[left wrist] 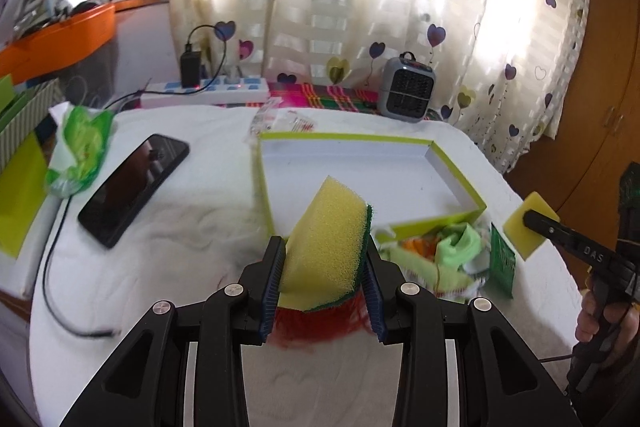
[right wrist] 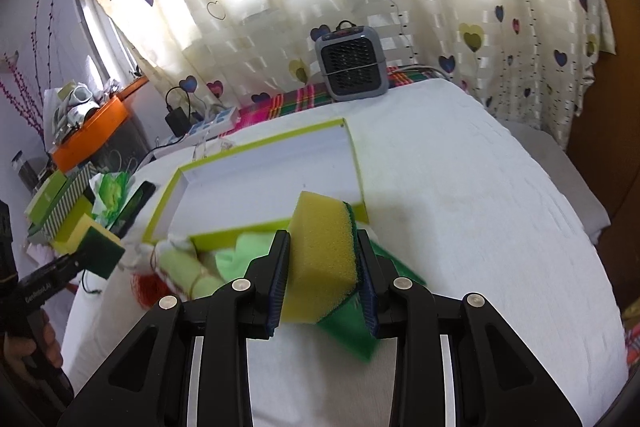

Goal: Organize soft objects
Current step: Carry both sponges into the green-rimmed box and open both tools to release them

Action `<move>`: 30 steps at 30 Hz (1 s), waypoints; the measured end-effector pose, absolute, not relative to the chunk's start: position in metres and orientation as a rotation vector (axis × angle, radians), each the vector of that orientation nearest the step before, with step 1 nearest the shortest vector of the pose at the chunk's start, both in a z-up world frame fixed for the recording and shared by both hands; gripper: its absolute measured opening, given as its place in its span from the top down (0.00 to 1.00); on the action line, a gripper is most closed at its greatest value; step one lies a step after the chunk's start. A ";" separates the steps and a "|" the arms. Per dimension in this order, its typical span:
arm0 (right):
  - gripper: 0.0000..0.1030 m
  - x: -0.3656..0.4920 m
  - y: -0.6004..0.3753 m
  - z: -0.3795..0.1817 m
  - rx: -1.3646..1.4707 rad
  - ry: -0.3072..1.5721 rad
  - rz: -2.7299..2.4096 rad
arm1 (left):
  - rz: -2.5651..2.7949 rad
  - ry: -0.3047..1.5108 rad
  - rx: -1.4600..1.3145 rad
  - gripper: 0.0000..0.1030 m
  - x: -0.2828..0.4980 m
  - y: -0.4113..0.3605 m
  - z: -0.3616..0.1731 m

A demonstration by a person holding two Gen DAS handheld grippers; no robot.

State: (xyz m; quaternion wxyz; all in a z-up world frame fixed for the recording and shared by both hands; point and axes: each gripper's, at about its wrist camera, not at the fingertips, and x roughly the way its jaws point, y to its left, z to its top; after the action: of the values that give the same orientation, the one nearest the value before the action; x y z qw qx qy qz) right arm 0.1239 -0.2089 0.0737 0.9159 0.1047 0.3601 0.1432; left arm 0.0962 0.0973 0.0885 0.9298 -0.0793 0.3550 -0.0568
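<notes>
The left fingers (left wrist: 280, 275) are partly closed and pinch a yellow sponge with a green scouring face (left wrist: 326, 245), the ribbed pads pressing on its two broad sides. The right fingers (right wrist: 282, 279) are set the same way on a second yellow-and-green sponge (right wrist: 324, 263). Both sponges hang clear of the white-covered counter (right wrist: 460, 187), just in front of the shallow lime-edged box (left wrist: 452, 171), whose white floor shows nothing in it yet.

Between the two sponges and the box lies a heap of soft cloths (left wrist: 444, 251) in pale green, orange and white, with a red mesh piece (left wrist: 316, 327) under the left gripper's sponge. A phone (left wrist: 132, 187) and a crumpled green-and-white wrapper (left wrist: 80, 147) sit off to the left.

The sponges look very light and springy; the foam dents slightly at the pads, so a moderate squeeze across the flat faces should hold them without slipping. The rough green side probably gives the better bite. The cloths will be limp and likely need a pinch at a bunched fold.
</notes>
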 end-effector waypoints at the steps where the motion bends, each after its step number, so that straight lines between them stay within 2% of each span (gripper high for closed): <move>1: 0.68 0.130 -0.207 0.074 0.212 0.745 0.299 | -0.118 0.728 -0.161 0.66 0.101 0.097 0.089; 18: 0.68 0.228 -0.175 0.056 0.129 0.861 0.375 | -0.128 0.803 -0.131 0.66 0.206 0.084 0.071; 30: 0.67 0.272 -0.157 0.043 0.112 0.916 0.420 | -0.098 0.848 -0.112 0.66 0.248 0.083 0.058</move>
State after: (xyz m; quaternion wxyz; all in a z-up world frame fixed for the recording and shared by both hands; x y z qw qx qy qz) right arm 0.2717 -0.1572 0.0435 0.8742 0.0536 0.4388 0.2010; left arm 0.2475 0.0829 0.0584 0.9088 -0.0542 0.4109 -0.0476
